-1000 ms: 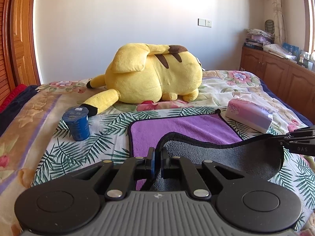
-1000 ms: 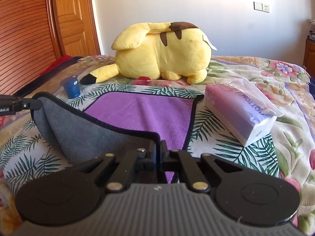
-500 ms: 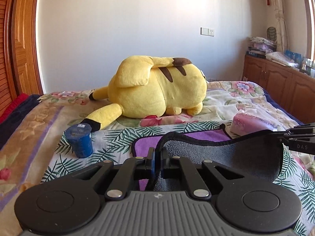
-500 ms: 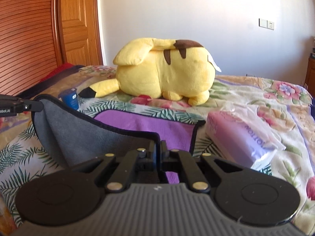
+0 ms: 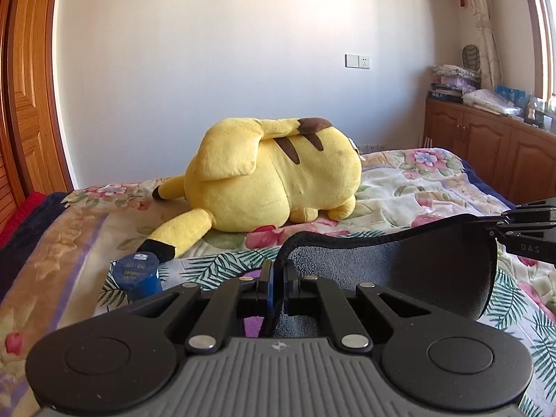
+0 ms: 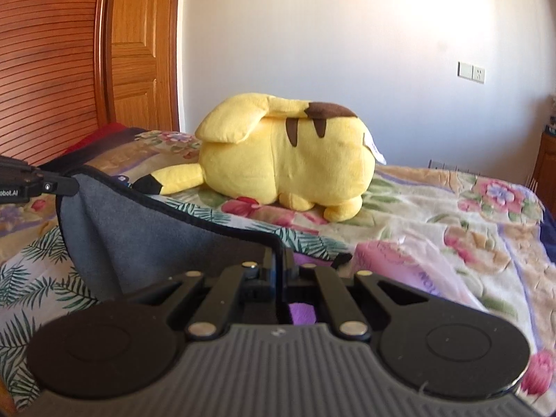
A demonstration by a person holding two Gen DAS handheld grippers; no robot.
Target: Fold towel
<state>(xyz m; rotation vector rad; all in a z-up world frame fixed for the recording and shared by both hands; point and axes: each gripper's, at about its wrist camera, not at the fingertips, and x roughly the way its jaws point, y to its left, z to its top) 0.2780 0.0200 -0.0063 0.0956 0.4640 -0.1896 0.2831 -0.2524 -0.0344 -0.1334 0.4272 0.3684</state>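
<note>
— While I'm holding the near edge up like this, how far along would you say we are?

— Barely started, I'm judging. My left claw (image 5: pixel 276 288) is pinching one near corner of the towel (image 5: pixel 399 271), and my right claw (image 6: pixel 279 274) is pinching the other, both pressed tight on the black hem with cloth between the pads. The edge is hanging in a sag between them, grey side facing me.

— And the rest of it?

— The far part is lying on the bed (image 6: pixel 451 208), I'm assuming; only a sliver of the purple side is showing under my right claw, so the view is too poor to say how flat it is resting.

— So no fold is down yet?

— None that I'm seeing. The lifted edge is hovering above the bedspread, not laid over anything. What's remaining is carrying it across to the far edge, setting it down so the corners are meeting, then letting go, and probably folding again.

— Anything crowding you?

— The yellow plush toy (image 5: pixel 274 177) is lying beyond the towel, the blue cup (image 5: pixel 137 279) is standing near on the left, and the pink tissue pack (image 6: pixel 410 267) is sitting just beside the towel on the right.
</note>
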